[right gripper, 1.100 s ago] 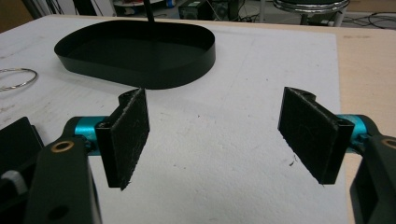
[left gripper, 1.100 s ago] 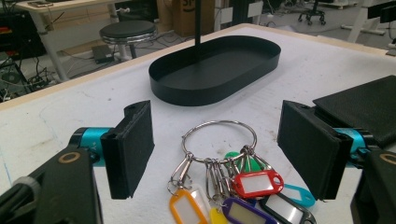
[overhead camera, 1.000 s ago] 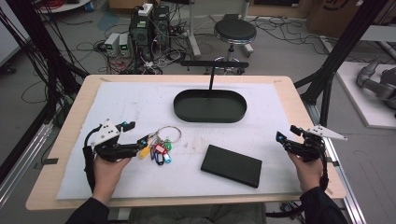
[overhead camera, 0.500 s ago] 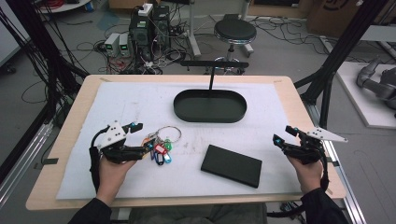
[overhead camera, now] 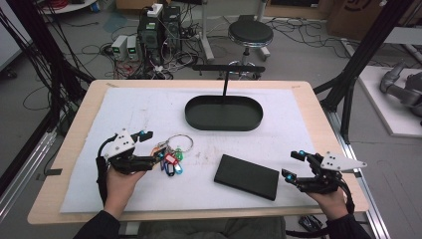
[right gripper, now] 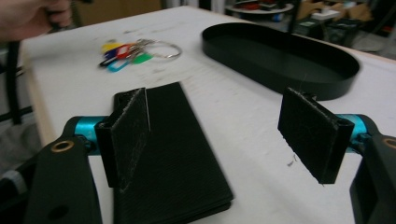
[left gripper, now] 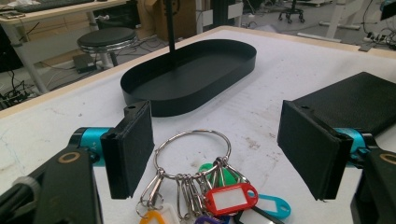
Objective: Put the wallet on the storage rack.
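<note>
**Left claw closes in on the keys**

Left gripper [overhead camera: 158, 155] has slid fwd along the near-left part of the table [overhead camera: 318, 114] vs. half a sec ago, and its tips now sit right at the bunch of keys [overhead camera: 170, 158]. In the left gripper view the jaws stand wide, one pad each side of the big key ring [left gripper: 192, 156], nothing pinched yet. My read: it's the approach to a pick-up, grasp not yet made. The ring lies flat, so getting a pad under or around it looks fiddly.

Right gripper [overhead camera: 294, 165] has edged in a touch too, near the near-right corner, jaws wide, just beside the flat black case [overhead camera: 247, 177]. Right gripper view puts the case [right gripper: 163, 154] below the left pad, no contact I can confirm.

Count:
- 1 bunch of keys, near-left of centre: 1 large ring, coloured tags in red, green, blue, orange, purple — exact no. of tags can't tell, they overlap.
- 1 black case, near side, right of centre.
- 1 oval black tray [overhead camera: 224, 112] w/ upright post, toward the far edge, empty.
- 2 grippers, both empty.
</note>
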`<action>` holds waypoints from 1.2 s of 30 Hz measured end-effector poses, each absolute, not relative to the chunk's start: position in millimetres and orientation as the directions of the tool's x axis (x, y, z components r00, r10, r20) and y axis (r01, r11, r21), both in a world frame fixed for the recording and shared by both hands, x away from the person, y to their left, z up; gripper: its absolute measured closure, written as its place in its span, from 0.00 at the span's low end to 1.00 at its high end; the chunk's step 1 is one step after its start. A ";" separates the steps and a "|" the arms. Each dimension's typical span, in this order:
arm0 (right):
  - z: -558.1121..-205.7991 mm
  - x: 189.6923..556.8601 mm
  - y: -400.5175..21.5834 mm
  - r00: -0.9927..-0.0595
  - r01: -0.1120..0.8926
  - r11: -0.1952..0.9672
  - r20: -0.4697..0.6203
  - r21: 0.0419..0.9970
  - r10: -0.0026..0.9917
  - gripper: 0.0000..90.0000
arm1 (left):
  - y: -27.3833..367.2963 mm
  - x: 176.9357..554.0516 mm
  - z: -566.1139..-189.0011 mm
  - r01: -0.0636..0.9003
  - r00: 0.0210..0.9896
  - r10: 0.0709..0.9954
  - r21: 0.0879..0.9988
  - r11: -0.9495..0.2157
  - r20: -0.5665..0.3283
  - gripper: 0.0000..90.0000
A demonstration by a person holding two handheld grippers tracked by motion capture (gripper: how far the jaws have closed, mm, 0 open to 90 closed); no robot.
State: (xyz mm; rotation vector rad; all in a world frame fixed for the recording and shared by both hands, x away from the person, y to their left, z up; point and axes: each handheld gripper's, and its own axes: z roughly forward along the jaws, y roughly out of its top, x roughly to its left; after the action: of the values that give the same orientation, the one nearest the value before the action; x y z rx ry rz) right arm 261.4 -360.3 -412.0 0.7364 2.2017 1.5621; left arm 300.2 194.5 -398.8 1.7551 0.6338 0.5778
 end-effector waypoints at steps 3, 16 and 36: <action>-416.2 255.2 -356.8 -0.837 0.208 0.298 0.012 0.932 0.548 0.29 | 194.5 299.5 -398.9 0.125 0.732 0.678 0.967 -0.223 0.061 0.30; -435.3 235.2 -339.3 -0.901 0.153 0.504 -0.090 0.850 0.425 0.43 | 193.5 299.5 -400.5 0.132 0.734 0.676 0.965 -0.225 0.058 0.30; -454.4 232.9 -314.8 -0.901 0.012 0.706 -0.299 0.708 0.315 0.51 | 196.5 297.7 -402.8 0.144 0.730 0.682 0.966 -0.214 0.042 0.30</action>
State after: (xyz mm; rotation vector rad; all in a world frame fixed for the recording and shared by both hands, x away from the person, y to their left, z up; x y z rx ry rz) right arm 232.9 -314.8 -454.4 0.2529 2.5136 1.0399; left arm 297.7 196.5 -402.8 1.7460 0.6558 0.5641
